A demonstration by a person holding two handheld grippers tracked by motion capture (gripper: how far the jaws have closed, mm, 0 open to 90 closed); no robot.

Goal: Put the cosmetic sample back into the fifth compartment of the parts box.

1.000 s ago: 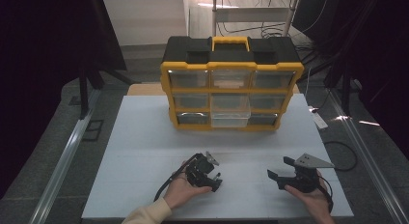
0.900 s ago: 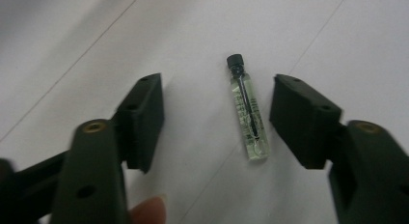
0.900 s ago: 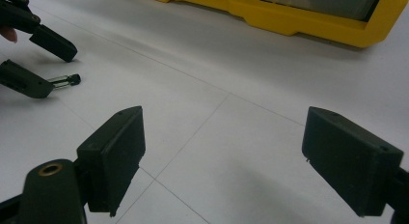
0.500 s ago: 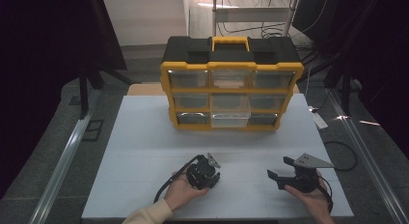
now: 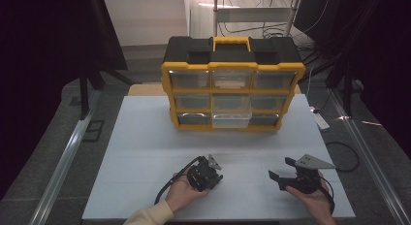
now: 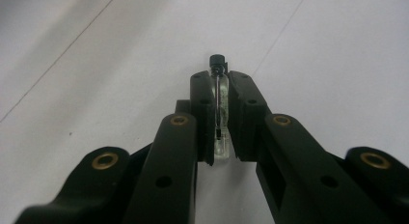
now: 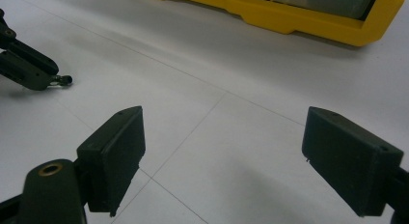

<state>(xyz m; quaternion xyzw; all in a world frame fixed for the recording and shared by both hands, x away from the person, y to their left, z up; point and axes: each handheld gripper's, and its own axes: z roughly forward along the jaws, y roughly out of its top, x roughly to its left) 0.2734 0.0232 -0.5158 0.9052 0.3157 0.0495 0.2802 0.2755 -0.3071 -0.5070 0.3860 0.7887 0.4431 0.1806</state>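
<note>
My left gripper (image 5: 209,172) sits low over the white table (image 5: 140,142) at front centre, held in a hand. It is shut on a small clear glass vial (image 6: 221,113) with a black cap (image 6: 217,60) that pokes out past the fingertips of the left gripper (image 6: 221,79). To its right my right gripper (image 5: 281,168) stands open, jaws pointing left with nothing between them. In the right gripper view the right gripper (image 7: 234,159) frames bare table, and the left gripper (image 7: 26,64) with the vial's cap (image 7: 65,80) shows at far left.
A yellow and black drawer organizer (image 5: 232,84) with clear drawers stands at the back of the table; its bottom middle drawer (image 5: 231,119) is pulled out a little. Its yellow base (image 7: 289,16) lies ahead of the right gripper. Cables trail off the table's right side.
The left hand has turned its gripper slightly, staying at the same spot. The right gripper has not moved.
</note>
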